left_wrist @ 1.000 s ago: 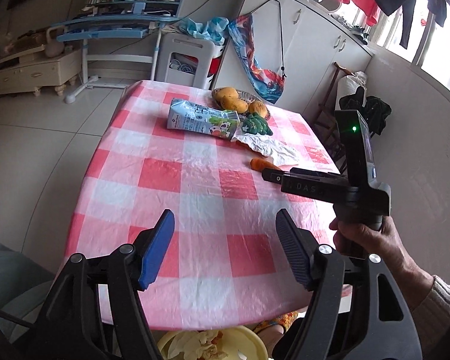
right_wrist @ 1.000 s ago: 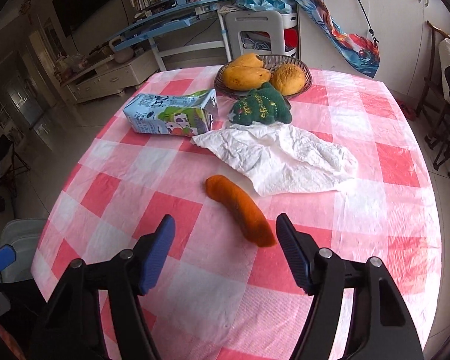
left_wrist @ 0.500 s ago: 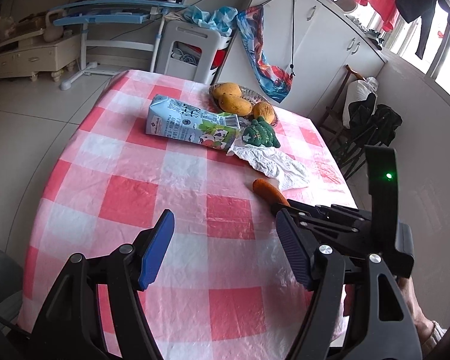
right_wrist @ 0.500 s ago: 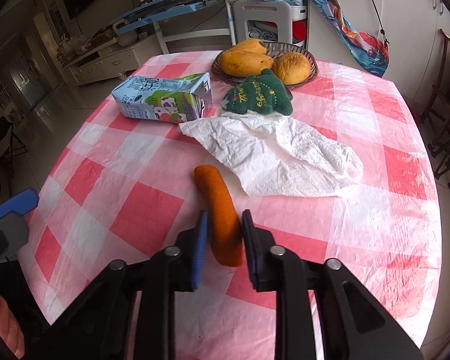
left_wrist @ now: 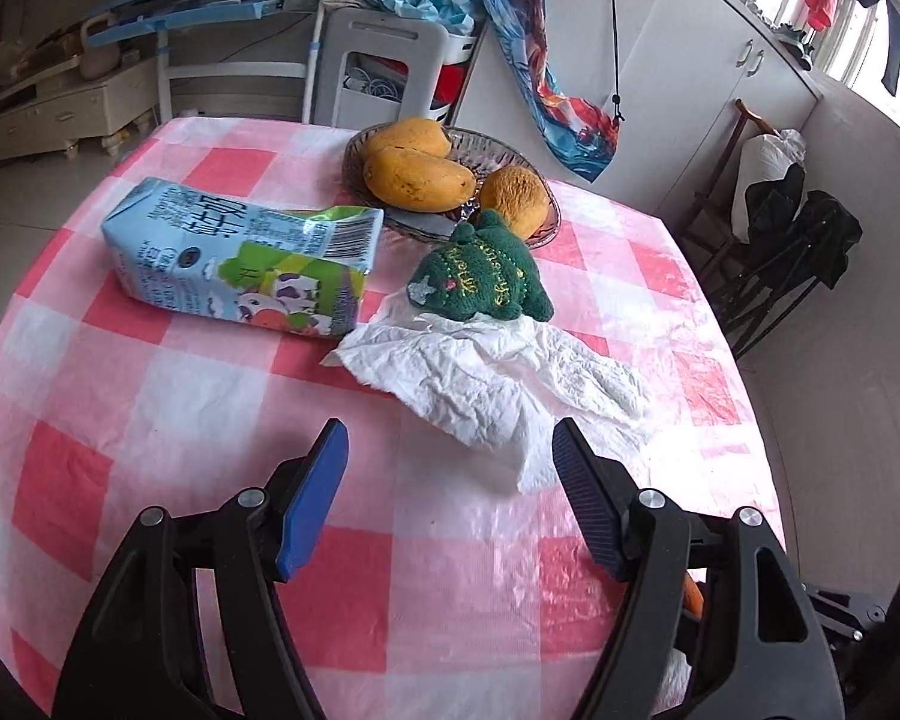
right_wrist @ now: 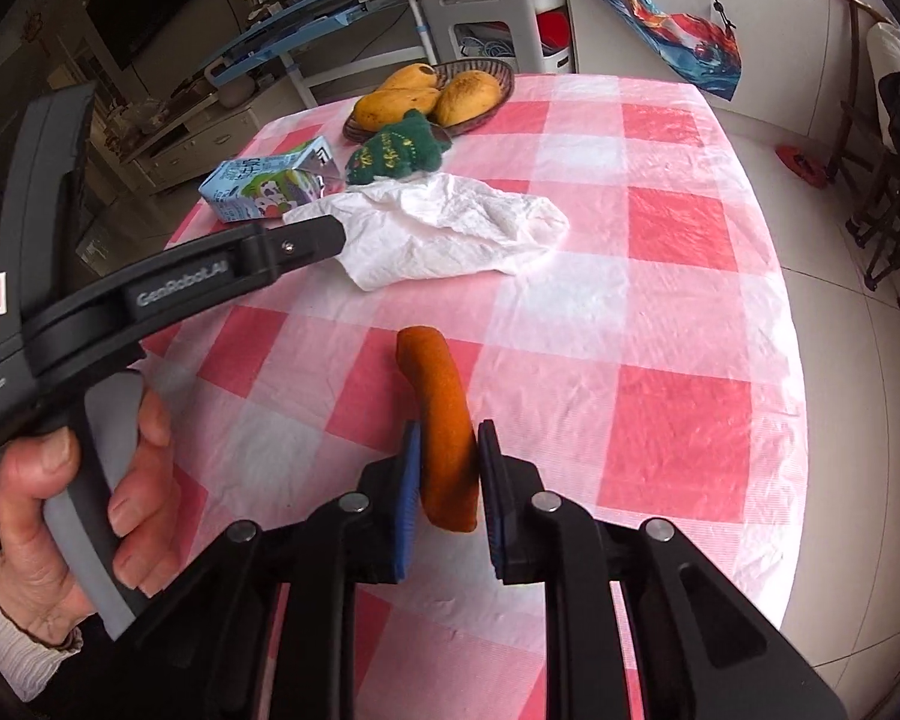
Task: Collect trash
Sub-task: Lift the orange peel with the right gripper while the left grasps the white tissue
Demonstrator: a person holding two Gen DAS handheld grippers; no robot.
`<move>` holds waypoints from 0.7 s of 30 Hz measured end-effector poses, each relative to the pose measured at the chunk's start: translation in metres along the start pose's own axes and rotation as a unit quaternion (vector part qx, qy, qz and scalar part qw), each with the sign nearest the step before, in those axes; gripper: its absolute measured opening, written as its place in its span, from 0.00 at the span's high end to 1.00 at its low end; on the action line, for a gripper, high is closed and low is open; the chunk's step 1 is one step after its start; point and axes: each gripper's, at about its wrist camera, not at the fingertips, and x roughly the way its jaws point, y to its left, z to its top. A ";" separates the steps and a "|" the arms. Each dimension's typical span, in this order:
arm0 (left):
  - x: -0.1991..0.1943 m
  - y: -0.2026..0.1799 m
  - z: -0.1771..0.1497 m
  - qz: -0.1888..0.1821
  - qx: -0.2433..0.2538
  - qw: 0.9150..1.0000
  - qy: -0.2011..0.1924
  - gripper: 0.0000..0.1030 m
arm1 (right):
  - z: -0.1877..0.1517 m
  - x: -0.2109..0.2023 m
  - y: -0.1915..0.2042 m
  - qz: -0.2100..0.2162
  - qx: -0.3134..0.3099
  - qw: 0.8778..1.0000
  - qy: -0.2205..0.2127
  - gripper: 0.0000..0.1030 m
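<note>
An orange peel strip [right_wrist: 441, 420] is pinched at its near end by my right gripper [right_wrist: 447, 450], which is shut on it above the checked table. A crumpled white tissue [left_wrist: 498, 384] lies just beyond my left gripper [left_wrist: 450, 450], whose blue pads stand open and empty, the right pad near the tissue's edge. The same tissue [right_wrist: 444, 228] shows in the right wrist view, with the left gripper's finger [right_wrist: 306, 240] over its left edge. A light blue milk carton [left_wrist: 240, 258] lies on its side to the left.
A green knitted toy [left_wrist: 480, 276] rests against a glass bowl [left_wrist: 546, 204] holding mangoes [left_wrist: 417, 177]. The pink and white checked tablecloth [left_wrist: 150, 408] covers a round table. A hand [right_wrist: 72, 504] grips the left tool's handle. A white cabinet and dark chairs stand behind and to the right.
My right gripper shut on the orange strip and drew it back towards the table's near edge. My left gripper travelled forward over the table to the tissue, staying open.
</note>
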 end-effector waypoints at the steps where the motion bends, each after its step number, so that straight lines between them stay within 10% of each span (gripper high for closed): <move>1: 0.006 -0.003 0.002 0.002 -0.003 1.000 0.002 0.34 | 0.000 0.000 -0.001 0.004 0.000 1.000 0.000 0.81; 16: 0.026 -0.019 0.017 0.044 0.018 0.999 -0.013 0.30 | -0.003 0.000 0.005 -0.003 -0.030 1.000 -0.003 0.79; 21: 0.021 -0.017 0.012 0.034 0.039 0.999 -0.006 0.67 | -0.004 0.000 0.008 -0.007 -0.037 0.999 -0.004 0.77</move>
